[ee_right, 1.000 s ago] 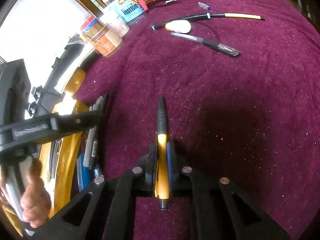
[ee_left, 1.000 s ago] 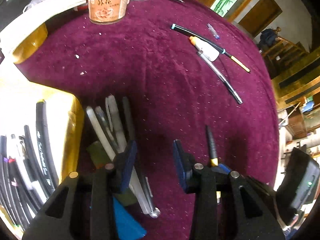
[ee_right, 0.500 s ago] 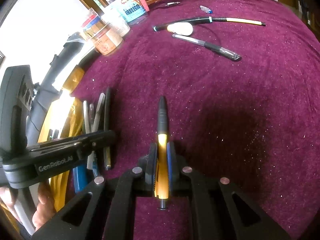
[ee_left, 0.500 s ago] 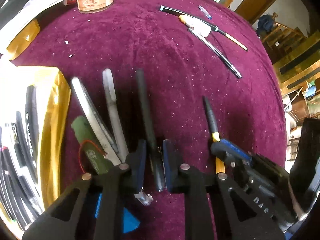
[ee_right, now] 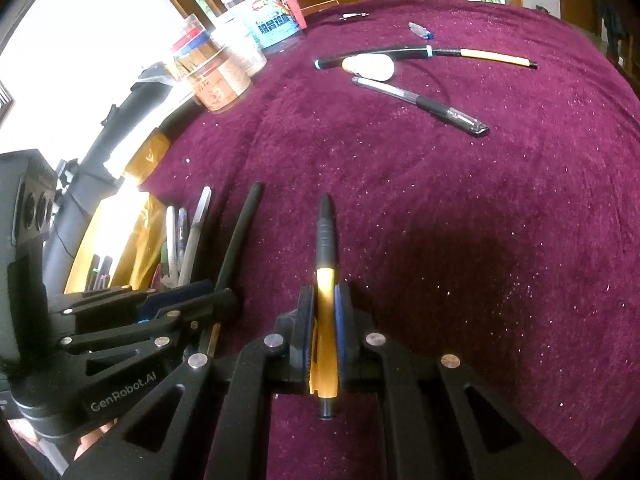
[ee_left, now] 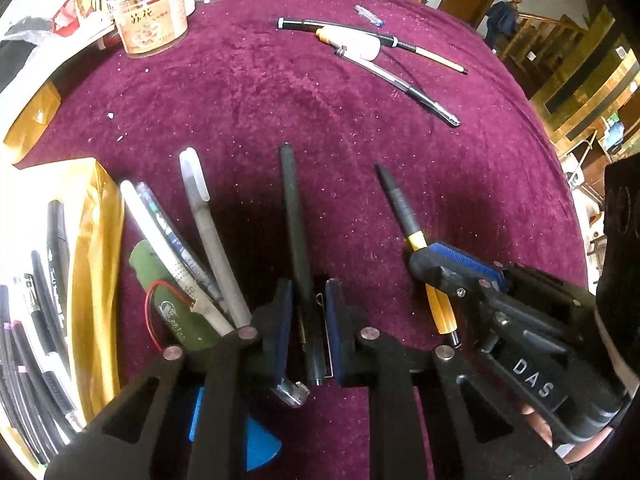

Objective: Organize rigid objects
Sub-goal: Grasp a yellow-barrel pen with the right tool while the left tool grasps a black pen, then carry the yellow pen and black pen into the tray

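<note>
We have both tools closed on pens over the maroon cloth (ee_left: 280, 92). Nearest us, the left gripper (ee_left: 308, 316) has its blue pads pressed against a slim black pen (ee_left: 294, 216), which runs straight ahead between the jaws, its far end over the cloth and its clip end poking back toward the camera. Just to our right, the right gripper (ee_right: 325, 312) is clamped on a yellow-and-black pen (ee_right: 325, 248); the yellow barrel sits between the pads and the black tip points forward.

Beside the left gripper, on its left, we see a grey capped pen (ee_left: 208, 232), a white pen (ee_left: 160, 236) and a green battery pack (ee_left: 168, 300) with a red wire, all lying next to a gold-edged box (ee_left: 94, 264) already holding several dark pens.

Farther out across the cloth lie a long black-and-yellow brush pen (ee_left: 360, 34), a small white bottle (ee_left: 356, 44) touching it, and a clear gel pen (ee_left: 404, 84). At the far edge stands a paper-labelled jar (ee_left: 150, 26) among other containers.
</note>
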The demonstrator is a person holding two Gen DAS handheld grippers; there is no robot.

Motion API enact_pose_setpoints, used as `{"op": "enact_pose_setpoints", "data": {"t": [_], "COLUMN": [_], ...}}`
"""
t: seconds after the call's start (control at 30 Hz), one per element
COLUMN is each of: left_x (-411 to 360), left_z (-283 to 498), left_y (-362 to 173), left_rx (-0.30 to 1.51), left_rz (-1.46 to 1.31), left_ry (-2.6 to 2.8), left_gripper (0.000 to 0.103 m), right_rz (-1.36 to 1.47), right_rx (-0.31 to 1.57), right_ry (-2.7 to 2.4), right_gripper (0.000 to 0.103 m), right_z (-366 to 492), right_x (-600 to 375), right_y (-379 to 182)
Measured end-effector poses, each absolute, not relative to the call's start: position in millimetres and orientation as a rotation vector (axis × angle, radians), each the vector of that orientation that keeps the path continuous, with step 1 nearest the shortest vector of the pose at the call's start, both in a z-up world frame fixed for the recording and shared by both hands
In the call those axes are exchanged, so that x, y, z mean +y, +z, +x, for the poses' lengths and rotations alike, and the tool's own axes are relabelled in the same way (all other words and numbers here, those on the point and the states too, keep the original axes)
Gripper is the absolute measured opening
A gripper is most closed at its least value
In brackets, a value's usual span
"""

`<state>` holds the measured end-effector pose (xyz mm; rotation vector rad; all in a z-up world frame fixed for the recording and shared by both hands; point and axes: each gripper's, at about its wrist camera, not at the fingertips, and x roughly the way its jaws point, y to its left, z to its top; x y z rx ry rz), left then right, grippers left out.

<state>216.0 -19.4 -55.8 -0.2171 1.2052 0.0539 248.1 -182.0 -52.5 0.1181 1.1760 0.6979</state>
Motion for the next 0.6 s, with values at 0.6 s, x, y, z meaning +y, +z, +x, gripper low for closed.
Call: {"op": "enact_pose_setpoints", "data": {"t": [0.6], "left_x": [-20.8], "left_z": [89.0], "left_y": [13.3], "left_rx": [0.994], "left_rz": [-0.316], "left_ry": [-0.018], "left_gripper": [0.012], "right_rz": [0.102], "right_rx": [1.032], "right_ry": [0.736], "right_gripper": [0.007], "right_z": [231.0], "right_x": [-182.7], "right_y": [-28.3]}}
